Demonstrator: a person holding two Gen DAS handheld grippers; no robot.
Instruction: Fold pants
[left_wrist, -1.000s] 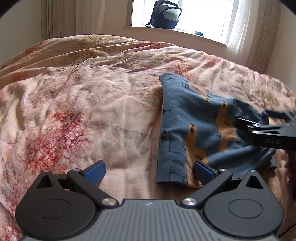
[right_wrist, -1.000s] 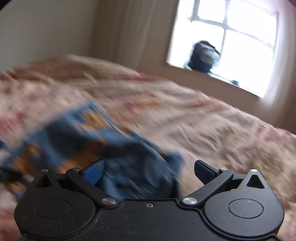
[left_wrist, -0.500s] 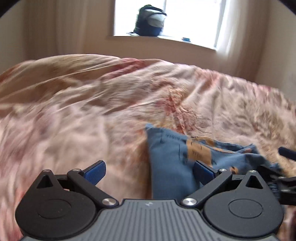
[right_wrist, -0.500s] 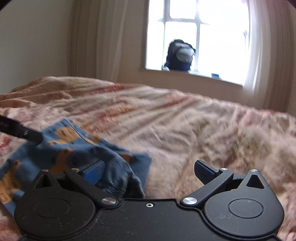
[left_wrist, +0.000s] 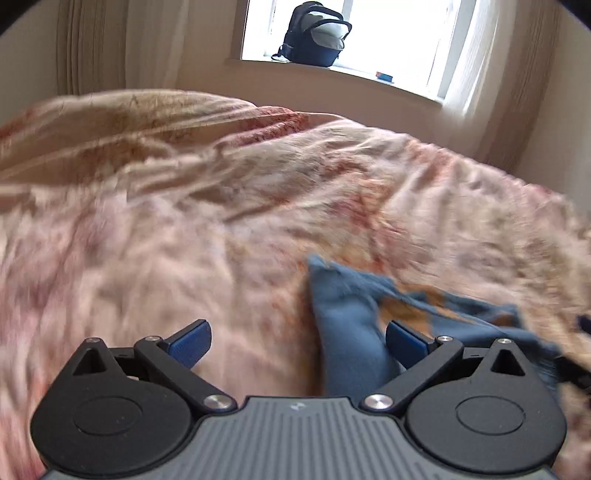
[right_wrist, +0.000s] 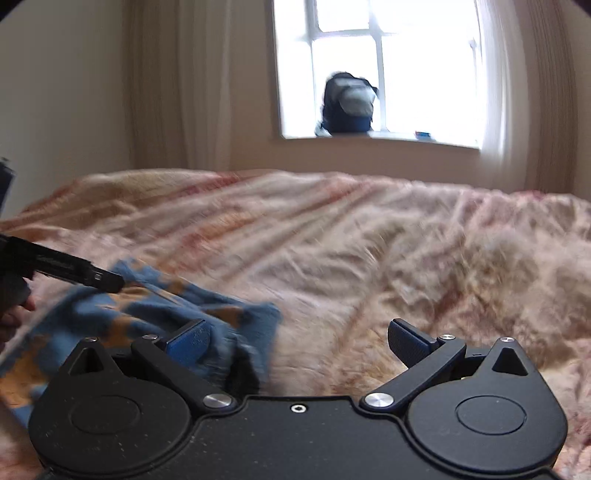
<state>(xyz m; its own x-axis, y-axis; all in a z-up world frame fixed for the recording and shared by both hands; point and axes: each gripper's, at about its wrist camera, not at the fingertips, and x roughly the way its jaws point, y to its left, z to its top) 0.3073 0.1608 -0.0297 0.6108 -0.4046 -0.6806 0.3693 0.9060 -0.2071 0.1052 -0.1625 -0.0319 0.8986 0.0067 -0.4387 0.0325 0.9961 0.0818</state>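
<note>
While both tools (left_wrist: 298, 341) (right_wrist: 298, 339) hang low, fingers spread, pants (left_wrist: 354, 332) lie bunched.

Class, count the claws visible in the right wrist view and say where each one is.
2. The right claw fills the bottom foreground, open over the bedspread. The left claw reaches in from the left edge, over the pants.

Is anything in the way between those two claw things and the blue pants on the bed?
Nothing visible is. The pants lie bunched on the bedspread, reaching between the open fingers of the left gripper and of the right gripper. No other object lies on the bedspread near them.
</note>
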